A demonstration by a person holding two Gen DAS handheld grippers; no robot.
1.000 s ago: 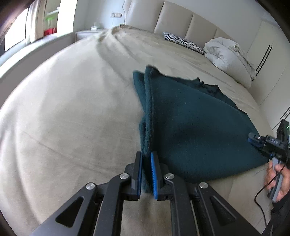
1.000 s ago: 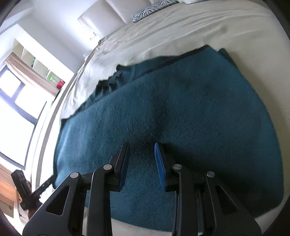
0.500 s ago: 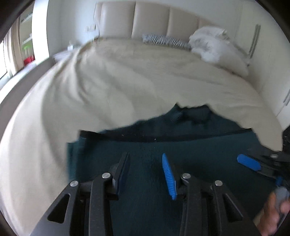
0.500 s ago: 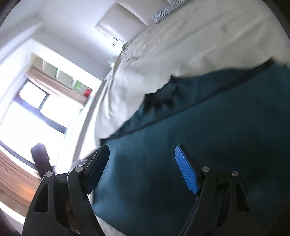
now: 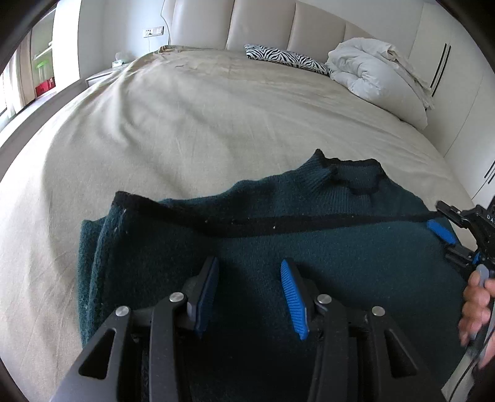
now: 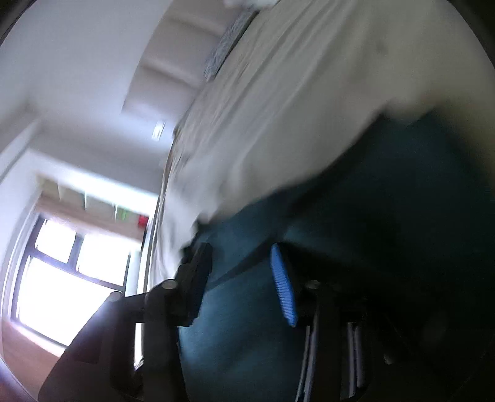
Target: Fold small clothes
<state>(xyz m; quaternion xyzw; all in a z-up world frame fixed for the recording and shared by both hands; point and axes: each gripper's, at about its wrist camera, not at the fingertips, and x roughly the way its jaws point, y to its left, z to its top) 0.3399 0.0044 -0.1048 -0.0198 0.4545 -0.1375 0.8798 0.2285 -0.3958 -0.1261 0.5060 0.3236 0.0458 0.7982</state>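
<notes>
A dark teal knit sweater [image 5: 340,247] with black trim lies folded on the beige bed [image 5: 185,123], collar at the far side. My left gripper [image 5: 247,263] hovers over its near middle. Its jaws are opening and nothing is pinched between them. At the sweater's right edge my right gripper [image 5: 445,244] is held by a hand [image 5: 476,300]. Its jaws are closing with the edge of the knit between them. The right wrist view is blurred and tilted. There the right gripper [image 6: 238,249] has teal sweater [image 6: 241,324] filling the gap between its pads.
A zebra-print pillow [image 5: 284,57] and a bundled white duvet [image 5: 377,74] lie by the padded headboard [image 5: 263,24]. A nightstand [image 5: 102,75] stands at the far left of the bed. A bright window [image 6: 62,278] shows beyond the bed's left side.
My left gripper let go of the sweater's fold, opened, and moved over the sweater. The right gripper spread wide, rolled, swung to the sweater's right edge, then narrowed on it.
</notes>
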